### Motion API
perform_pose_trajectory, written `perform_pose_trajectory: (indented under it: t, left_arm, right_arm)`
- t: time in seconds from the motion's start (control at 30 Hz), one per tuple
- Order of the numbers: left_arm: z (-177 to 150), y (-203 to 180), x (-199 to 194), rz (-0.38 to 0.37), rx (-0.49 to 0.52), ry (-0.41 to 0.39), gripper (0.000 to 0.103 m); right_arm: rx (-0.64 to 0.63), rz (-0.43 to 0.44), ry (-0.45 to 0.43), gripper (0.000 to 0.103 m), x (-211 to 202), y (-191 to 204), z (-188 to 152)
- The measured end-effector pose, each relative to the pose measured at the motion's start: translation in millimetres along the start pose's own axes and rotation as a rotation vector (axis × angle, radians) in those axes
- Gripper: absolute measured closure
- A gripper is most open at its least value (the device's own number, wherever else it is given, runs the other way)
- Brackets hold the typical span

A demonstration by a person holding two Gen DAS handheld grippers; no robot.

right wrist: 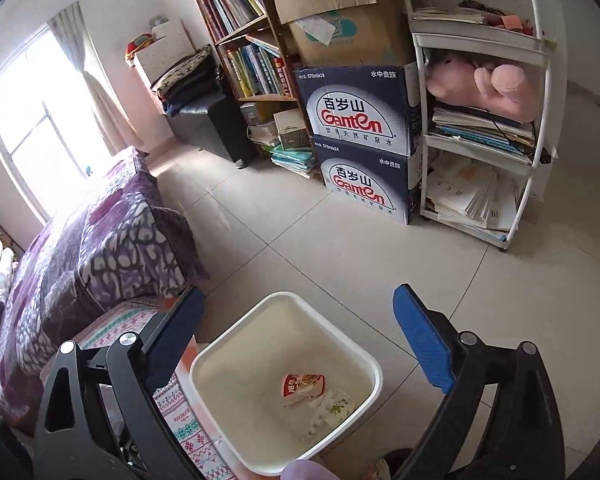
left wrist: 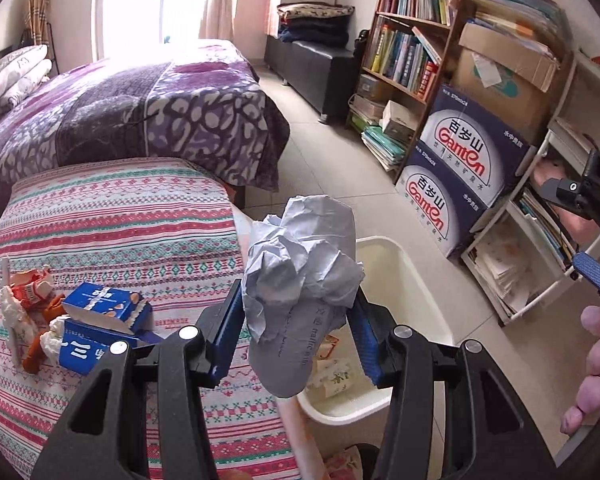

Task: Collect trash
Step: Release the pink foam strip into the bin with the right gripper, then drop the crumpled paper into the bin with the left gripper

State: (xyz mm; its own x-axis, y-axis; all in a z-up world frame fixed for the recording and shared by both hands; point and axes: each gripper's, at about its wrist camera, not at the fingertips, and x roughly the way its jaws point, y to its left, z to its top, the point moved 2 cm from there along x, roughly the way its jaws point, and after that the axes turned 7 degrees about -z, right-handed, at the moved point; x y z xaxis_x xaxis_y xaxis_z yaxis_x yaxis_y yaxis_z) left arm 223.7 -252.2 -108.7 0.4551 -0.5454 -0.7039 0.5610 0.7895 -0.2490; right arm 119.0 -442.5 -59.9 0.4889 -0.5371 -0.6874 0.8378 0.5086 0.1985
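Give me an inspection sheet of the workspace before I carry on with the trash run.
Surface: patterned cloth, trash still lying at its left end.
Job's things: crumpled paper ball in the left gripper; white bin on the floor beside the cloth, holding a red wrapper and a pale wrapper; blue cartons, an orange wrapper and tissue on the cloth.
Clutter: water cases, cardboard box, bookshelf, white rack with a pink plush toy.
Grippers: left shut on the paper ball; right gripper open above the bin, nothing between its fingers.
Cables: nothing seen.
Surroundings: bed with purple blanket, window, tiled floor.
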Motion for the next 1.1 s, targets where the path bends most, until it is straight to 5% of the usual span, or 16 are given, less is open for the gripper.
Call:
perform_pose_trajectory:
  t: [0.2, 0.37, 0.8, 1.1]
  left_arm:
    - [15.2, -21.3, 15.7, -0.117, -0.034, 0.052, 0.051]
    - [19.5, -33.3, 18.7, -0.186, -0.049, 0.057, 0.026]
    - [-6.8, 12.6, 6.5, 0.134, 0.091, 0.056, 0.022]
    - [-15.9, 108.0, -3.5, 0.296, -0.056, 0.152, 0.021]
  right_arm:
    - [0.072, 0.003, 0.008, 0.010, 1.3, -14.6, 10.3]
    - [0.071, -0.013, -0.020, 0.007, -0.5, -19.9, 12.7]
    - [-0.088, -0.043, -0.020, 0.007, -2.9, 22.2, -10.9]
    - [-0.217, 0.017, 0.092, 0.007, 4.6, 74.4, -49.1]
